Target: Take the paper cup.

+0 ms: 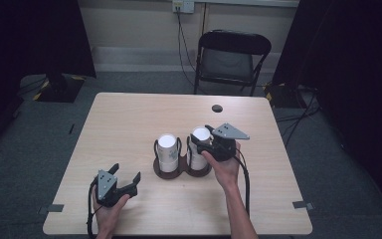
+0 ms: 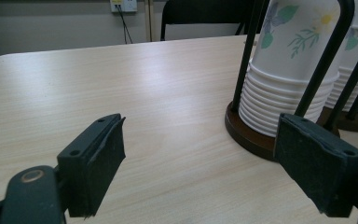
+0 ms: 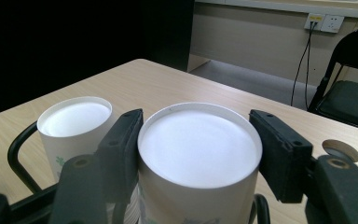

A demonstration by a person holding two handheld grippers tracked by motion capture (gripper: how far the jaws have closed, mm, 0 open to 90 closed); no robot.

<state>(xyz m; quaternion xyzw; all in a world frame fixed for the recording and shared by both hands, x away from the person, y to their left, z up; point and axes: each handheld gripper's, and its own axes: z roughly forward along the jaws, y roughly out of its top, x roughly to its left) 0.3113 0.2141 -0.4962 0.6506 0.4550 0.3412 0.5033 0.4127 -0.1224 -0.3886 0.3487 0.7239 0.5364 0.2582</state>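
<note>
Two stacks of white, flower-printed paper cups stand upside down in a dark double holder [image 1: 181,172] with black wire loops, at the middle of the table. My right gripper [image 1: 202,141] is shut on the top cup of the right stack [image 1: 200,133]; in the right gripper view its pads [image 3: 123,140] press both sides of that cup [image 3: 198,149], with the left stack [image 3: 74,119] beside it. My left gripper [image 1: 126,173] rests open near the front left. Its jaws [image 2: 200,140] hold nothing, and the left stack [image 2: 289,70] rises just beyond its right pad.
A round cable hole [image 1: 217,108] sits near the table's far edge. A black folding chair [image 1: 231,57] stands behind the table, below a wall socket [image 1: 183,6] with a hanging cord. Bare wooden tabletop [image 1: 124,124] spreads left of the holder.
</note>
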